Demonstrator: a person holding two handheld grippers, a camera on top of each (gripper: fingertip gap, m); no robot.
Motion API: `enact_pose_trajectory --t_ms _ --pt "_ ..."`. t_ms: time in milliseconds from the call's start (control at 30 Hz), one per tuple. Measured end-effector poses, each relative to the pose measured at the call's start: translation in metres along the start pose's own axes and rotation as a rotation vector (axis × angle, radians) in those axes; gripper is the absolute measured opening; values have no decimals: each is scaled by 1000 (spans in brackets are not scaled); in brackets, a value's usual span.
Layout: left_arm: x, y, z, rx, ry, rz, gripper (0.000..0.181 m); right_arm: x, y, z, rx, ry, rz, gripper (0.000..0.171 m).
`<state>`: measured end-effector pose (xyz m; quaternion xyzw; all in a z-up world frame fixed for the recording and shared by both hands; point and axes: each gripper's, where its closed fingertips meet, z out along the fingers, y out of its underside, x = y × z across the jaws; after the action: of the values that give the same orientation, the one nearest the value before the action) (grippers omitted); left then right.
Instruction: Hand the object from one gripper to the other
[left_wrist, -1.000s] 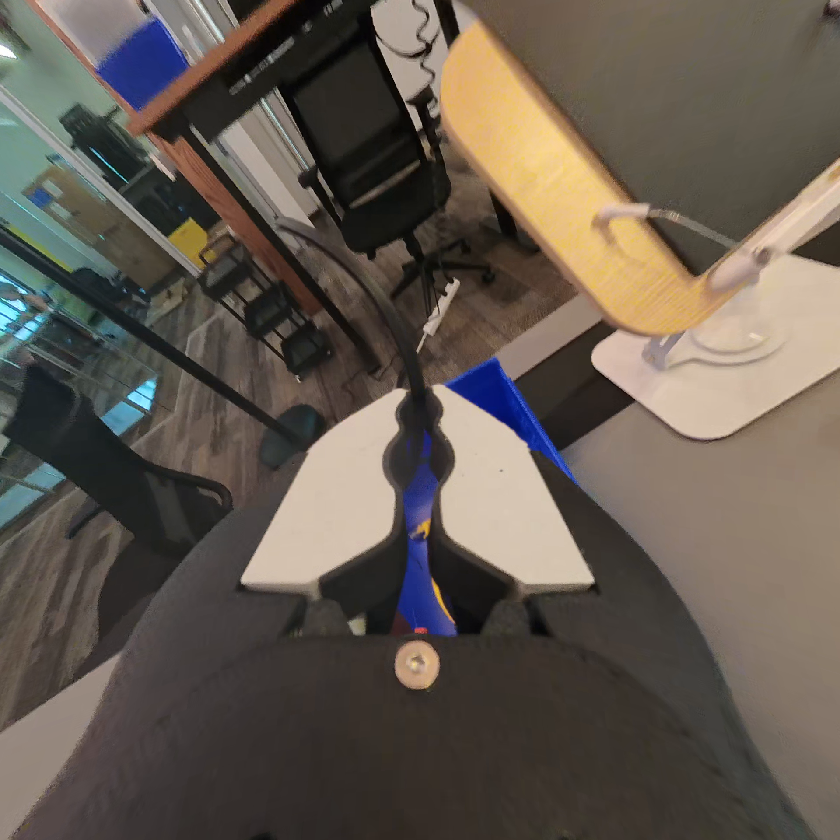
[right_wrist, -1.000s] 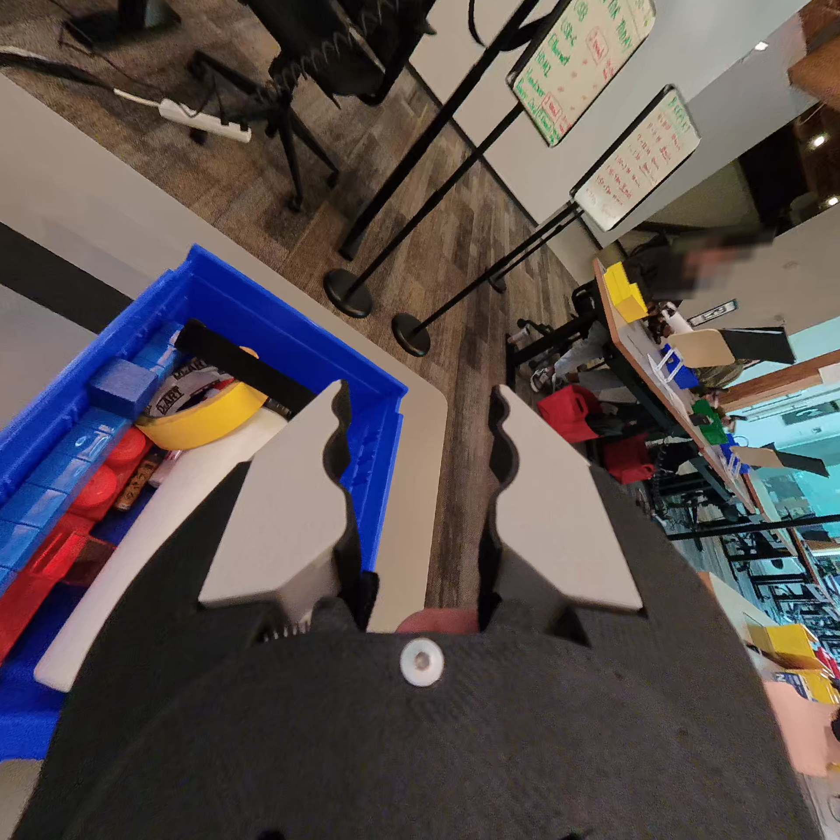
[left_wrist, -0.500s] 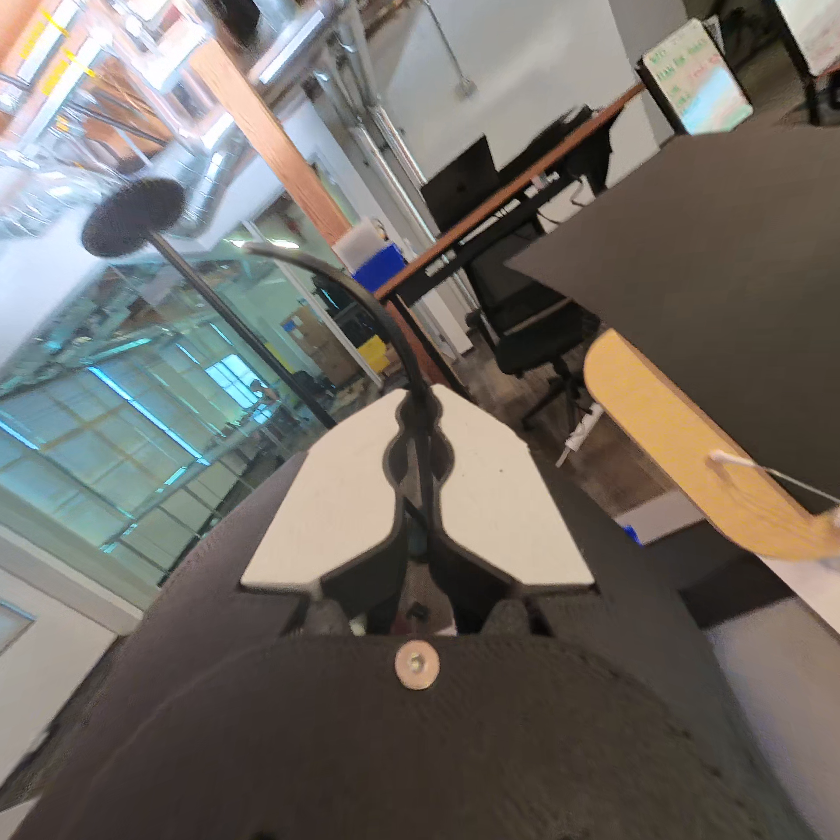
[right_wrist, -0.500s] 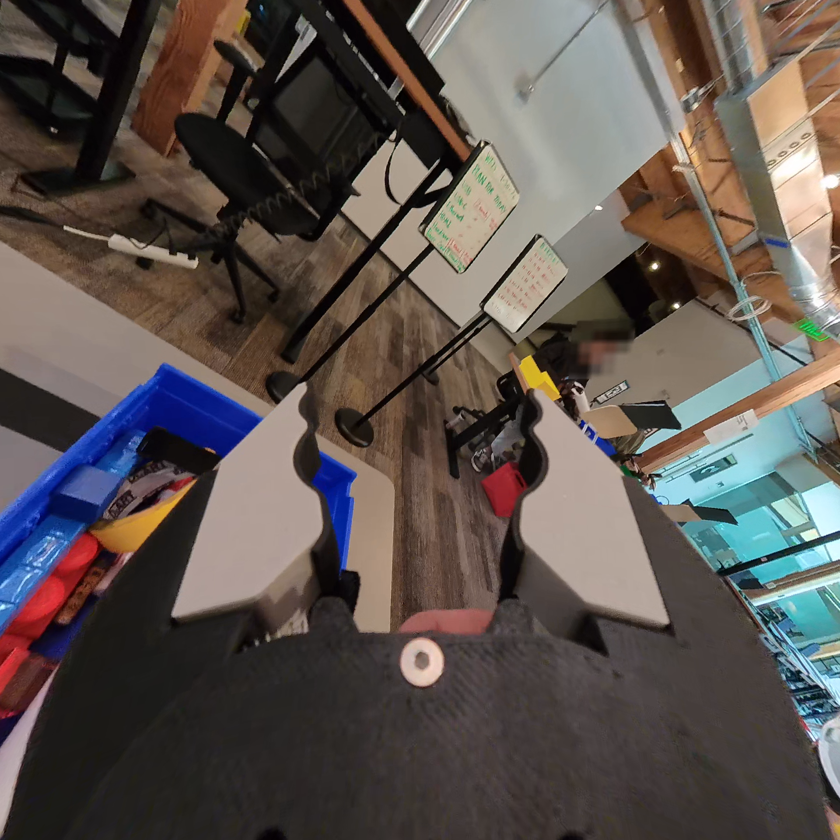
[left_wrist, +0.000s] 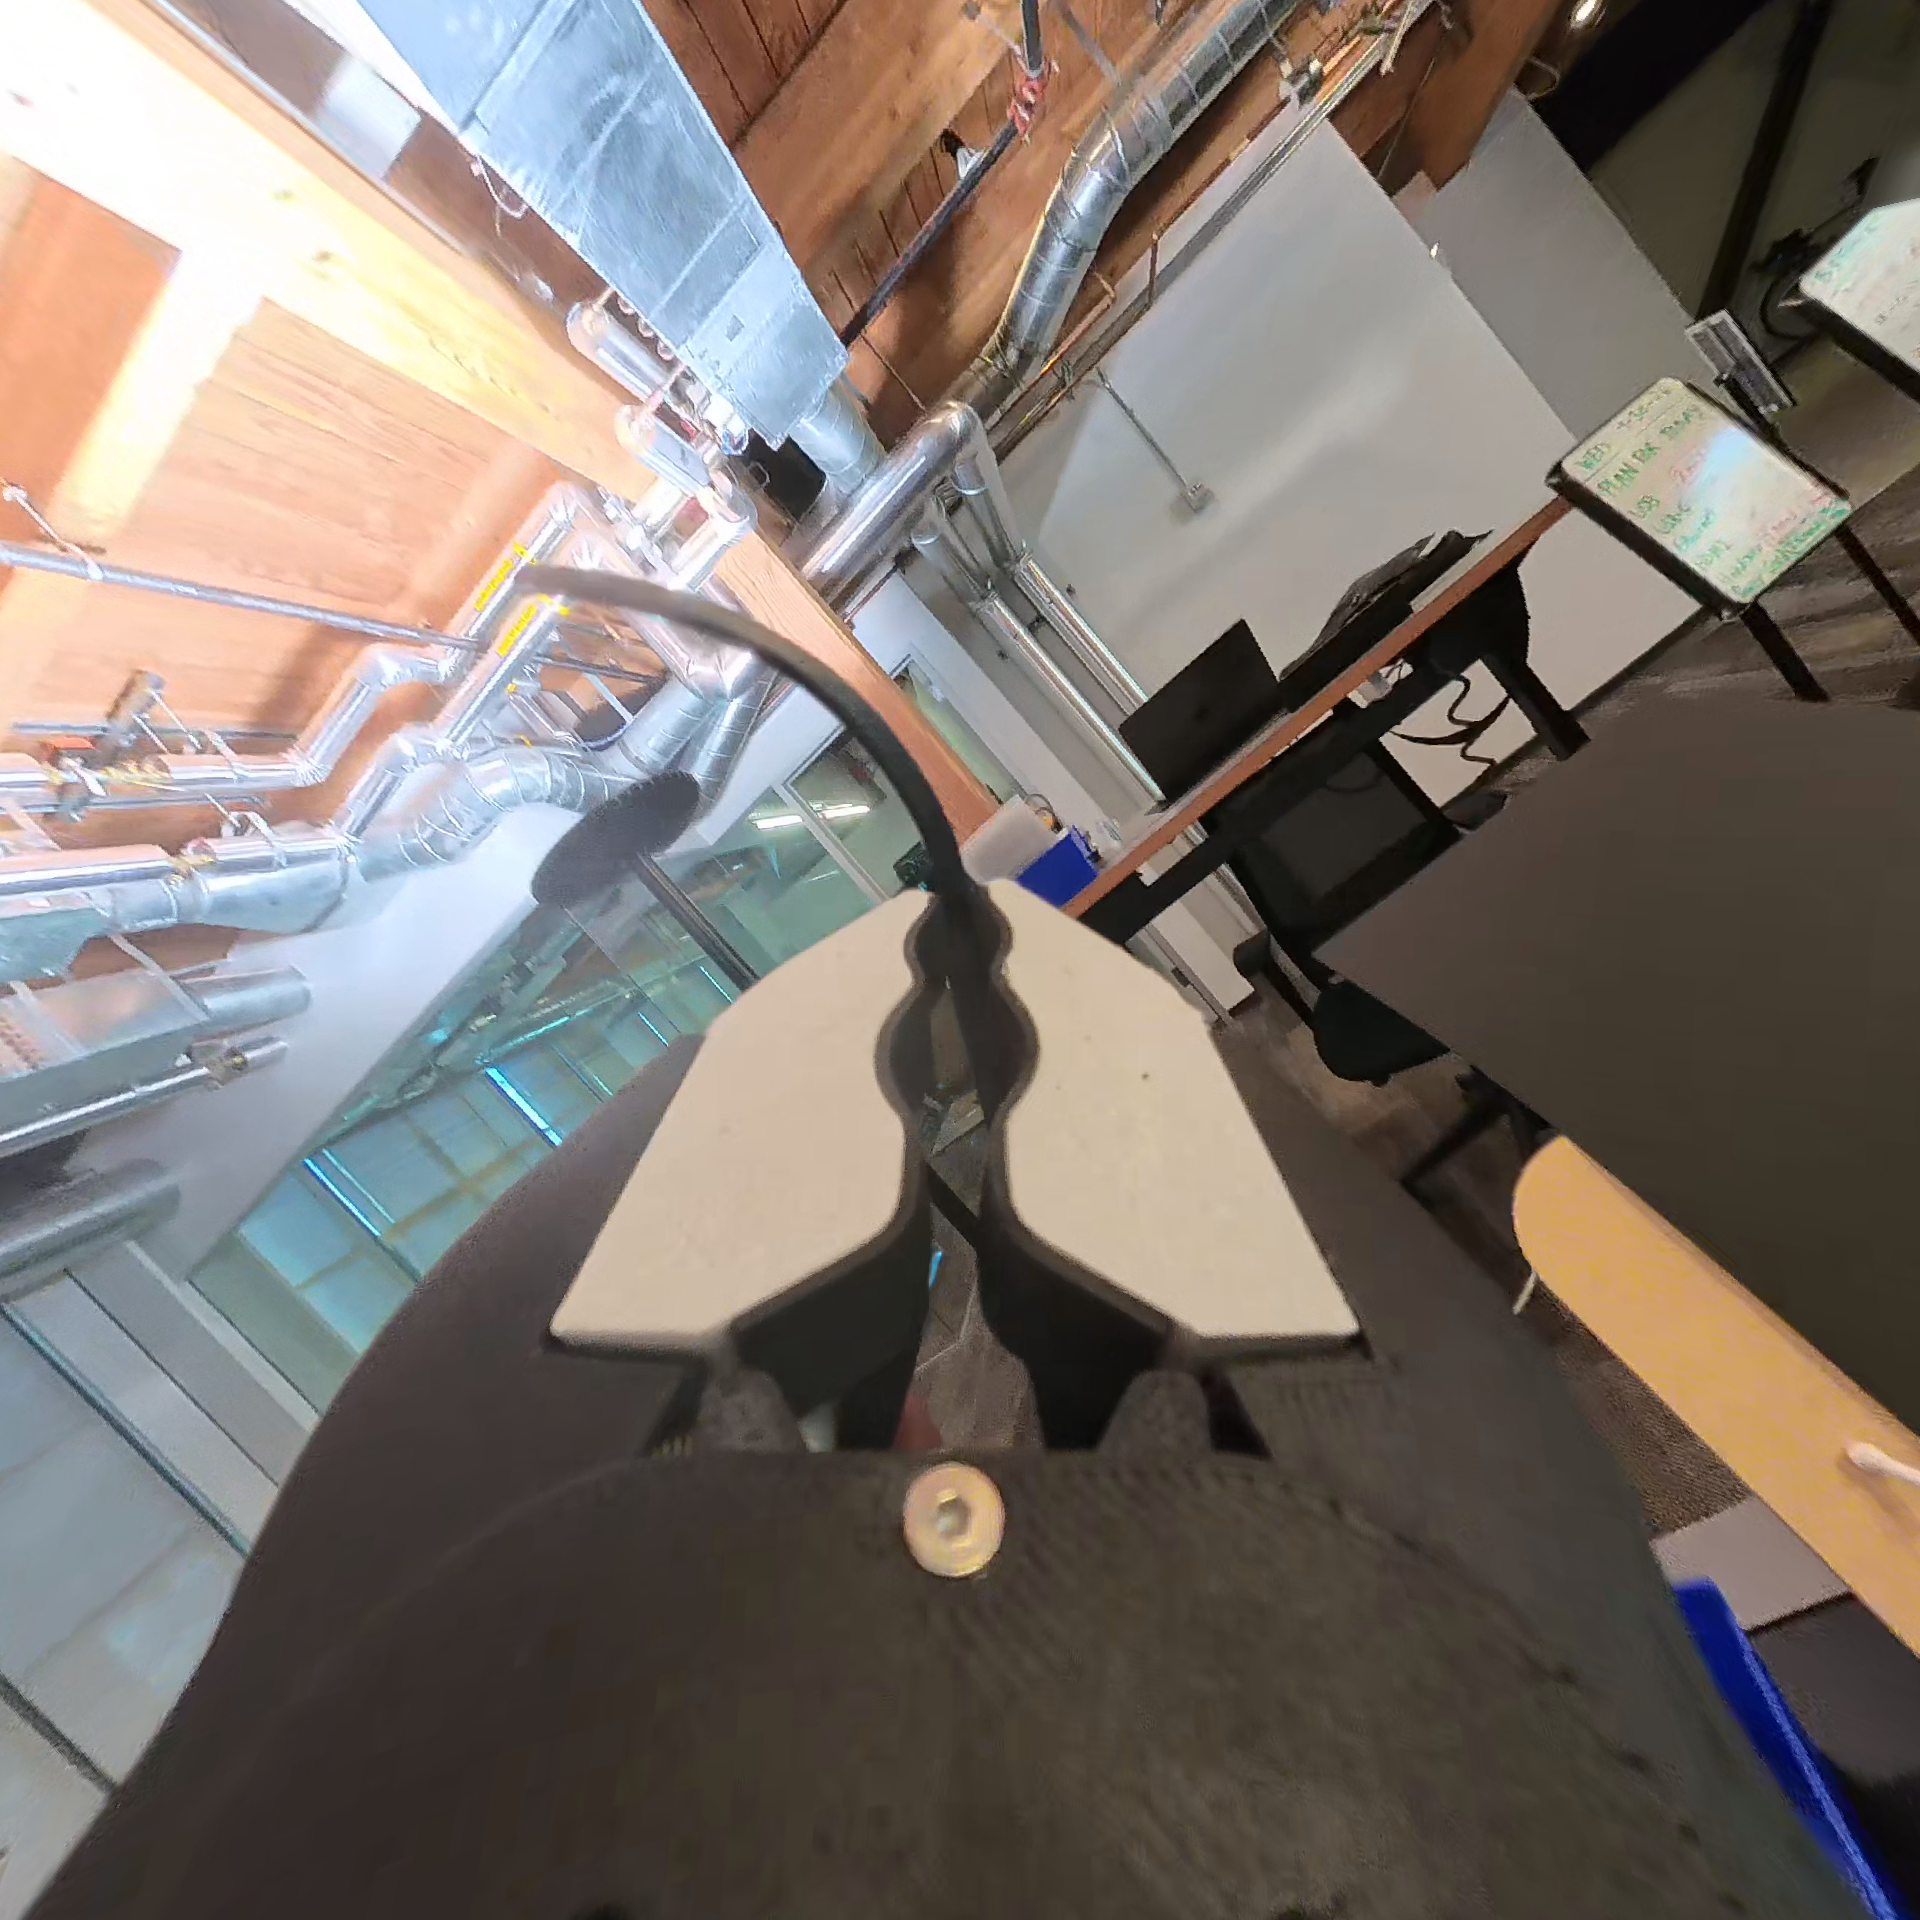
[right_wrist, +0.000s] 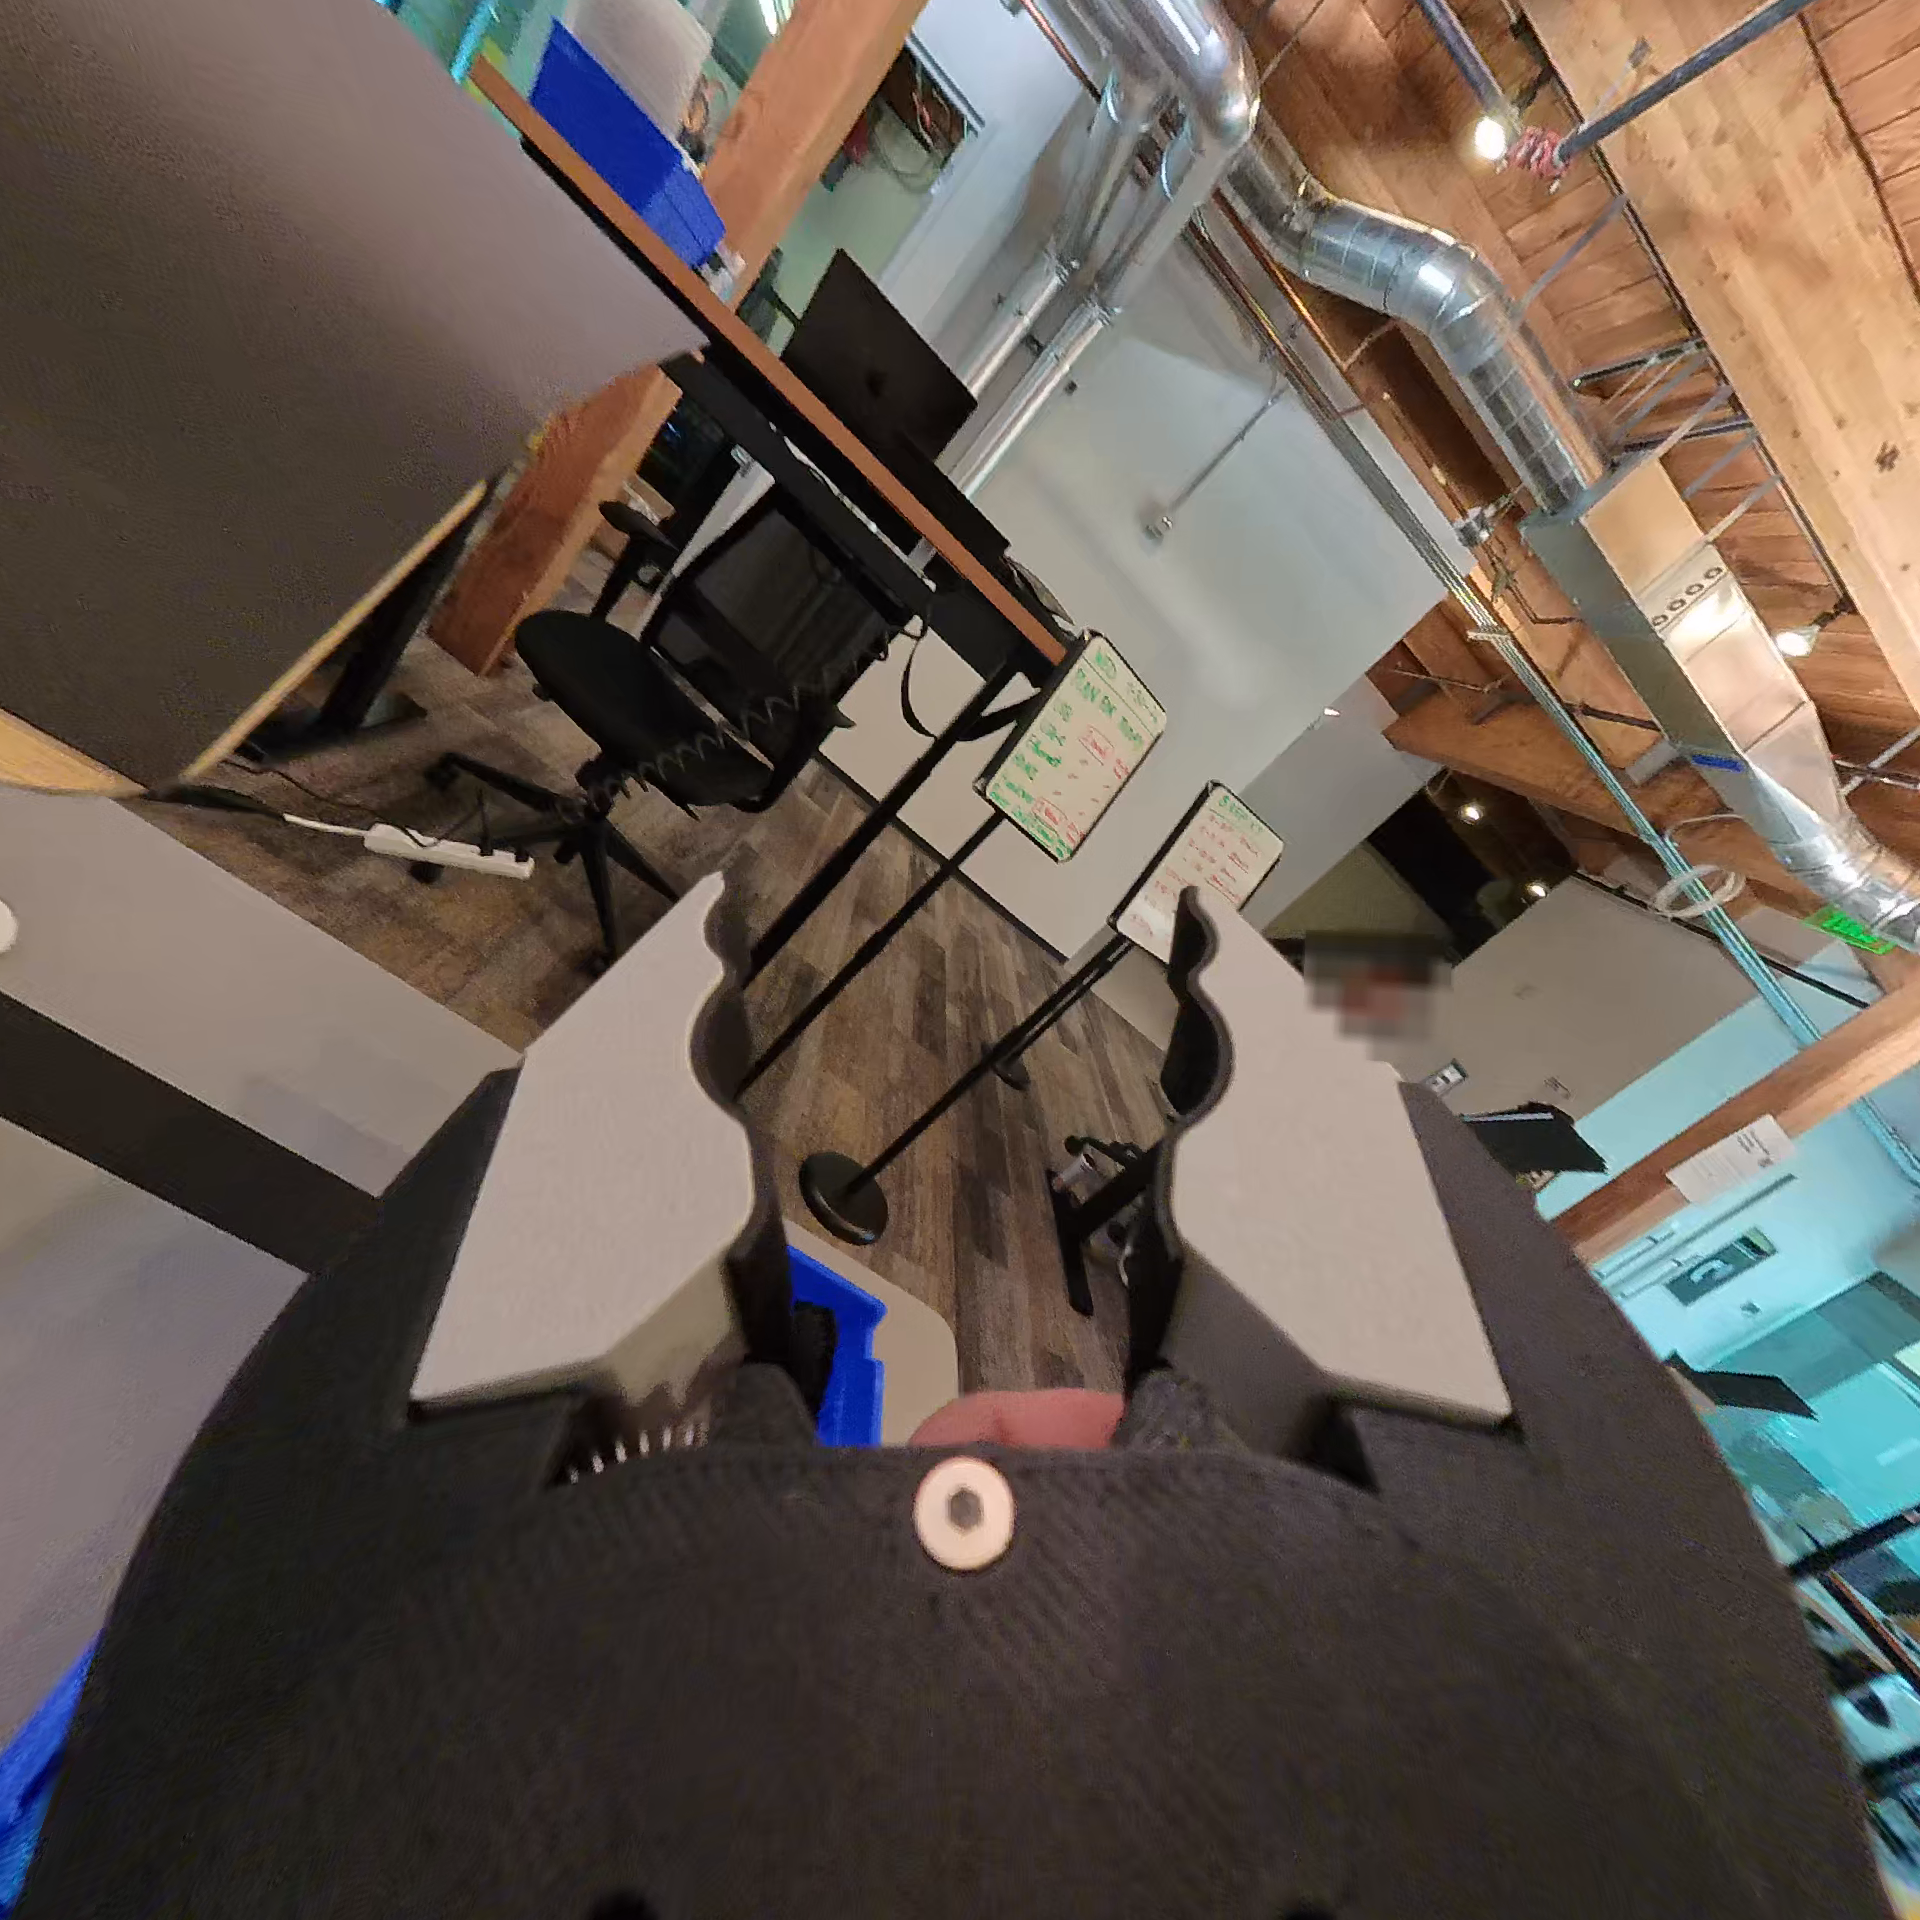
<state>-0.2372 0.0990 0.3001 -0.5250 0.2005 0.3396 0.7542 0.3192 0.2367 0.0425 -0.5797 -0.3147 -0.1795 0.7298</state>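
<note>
While your left gripper (left_wrist: 958, 940) points up toward the ceiling, its two grey fingers (left_wrist: 1122, 1132) are pressed close and pinch a thin black strap (left_wrist: 831, 691) between their tips. The strap sticks out past the tips and bends over to your left in a long curve. Its far end hangs free in the air, in front of the shiny silver pipes (left_wrist: 436, 790) and the wooden beams. A little more of the strap runs down between the fingers toward the camera. You can see a grey divider panel (left_wrist: 1683, 935) on the right, with a pale wood edge (left_wrist: 1704, 1371) under it. A corner of the blue bin (left_wrist: 1787, 1756) peeks out at the bottom right, well below the strap.

Your right gripper (right_wrist: 951, 925) is spread wide, and there is nothing between its fingers (right_wrist: 623, 1174). It points out over the room, tipped up a bit. Through the gap you can see the wood floor, a black round stand base (right_wrist: 844, 1200) and two whiteboards (right_wrist: 1075, 764) on poles. A black office chair (right_wrist: 644, 717) sits by a long desk (right_wrist: 790, 405) farther back. The grey table (right_wrist: 187, 997) is on the left, and a bit of the same blue bin (right_wrist: 847, 1351) shows just under the left finger. The strap and your left gripper do not show in this view.
</note>
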Motion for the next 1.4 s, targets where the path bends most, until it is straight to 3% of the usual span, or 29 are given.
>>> enact_pose_trajectory --t_ms 367,533,733,800,900,1000,1200,1367,1400 --pt "-30 -97 0 103 -66 98 4 -14 -37 -13 130 -35 32 86" --pt "-28 -141 -6 155 -47 109 3 -38 -66 -26 227 -146 66 88" --pt "1 -180 -9 177 48 115 4 -167 -127 -77 440 -745 167 75" --pt "12 -192 -13 200 80 89 4 -217 -136 -97 455 -950 186 61" --pt "32 -210 -19 231 133 56 4 -280 -136 -118 424 -1210 258 69" --pt "50 -223 -23 262 187 16 3 -327 -124 -121 377 -1273 199 75" --pt "93 -242 -29 323 286 -61 3 -386 -113 -114 268 -1301 318 84" --pt "123 -254 -33 355 356 -116 4 -403 -105 -108 257 -1273 347 65" --pt "126 -256 -34 363 363 -120 4 -403 -103 -105 263 -1251 332 52"
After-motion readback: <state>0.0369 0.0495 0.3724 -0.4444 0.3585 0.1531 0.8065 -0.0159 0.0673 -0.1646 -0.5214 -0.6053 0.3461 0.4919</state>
